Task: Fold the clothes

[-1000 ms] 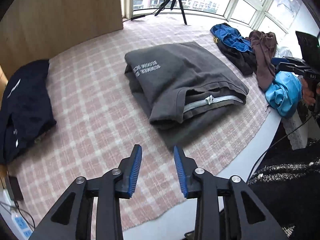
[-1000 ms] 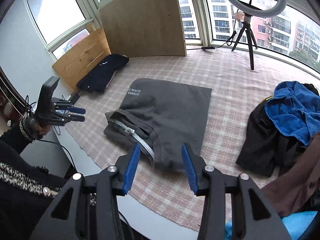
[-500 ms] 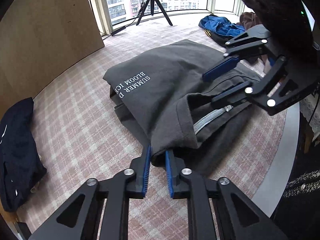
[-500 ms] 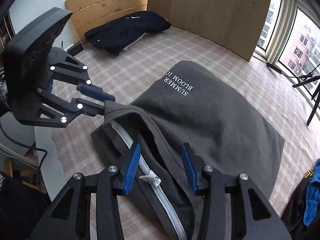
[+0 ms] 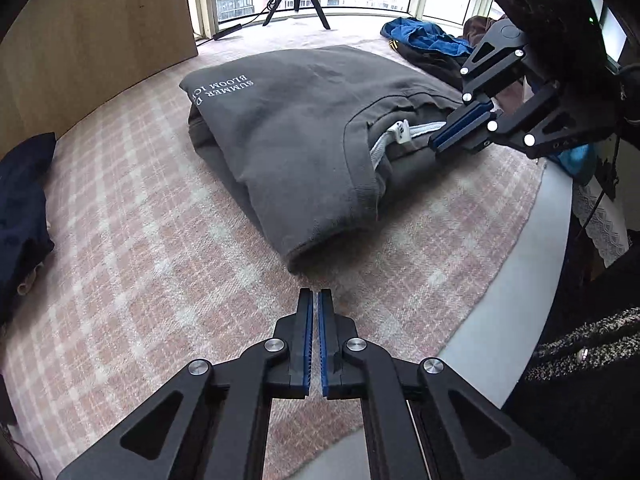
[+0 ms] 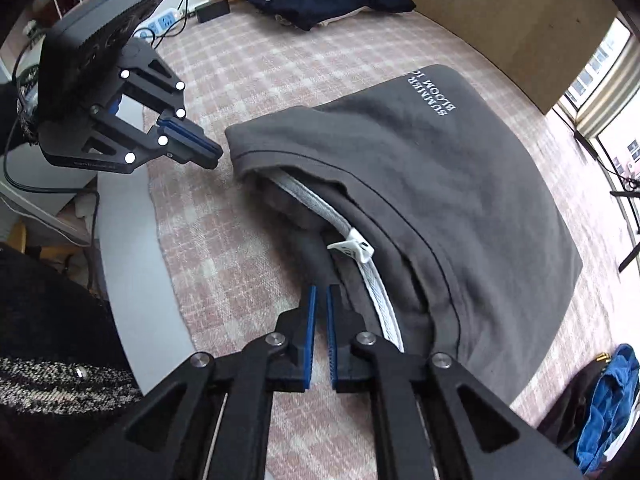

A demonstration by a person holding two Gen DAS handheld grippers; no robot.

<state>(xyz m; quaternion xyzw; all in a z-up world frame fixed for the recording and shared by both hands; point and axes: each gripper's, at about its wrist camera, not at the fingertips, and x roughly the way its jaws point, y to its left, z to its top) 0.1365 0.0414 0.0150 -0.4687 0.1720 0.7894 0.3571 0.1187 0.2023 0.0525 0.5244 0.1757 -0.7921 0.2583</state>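
On the checked cloth [image 5: 152, 240] covering the counter [image 5: 532, 240] lies the folded grey sweatshirt [image 5: 304, 128], white zipper [image 6: 360, 248] facing the counter edge; left gripper [image 5: 314, 300] pressed together on nothing, just short of the sweatshirt's near corner; right gripper [image 6: 321, 294] closing at the garment's lower edge, grip unclear.

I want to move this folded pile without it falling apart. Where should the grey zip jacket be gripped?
Probably at the two near corners of the grey zip jacket, coming in low from the table's front edge. The layers stack openly there, with the white zipper showing, so pinching the whole stack keeps it together; the far edge looks like a closed fold.
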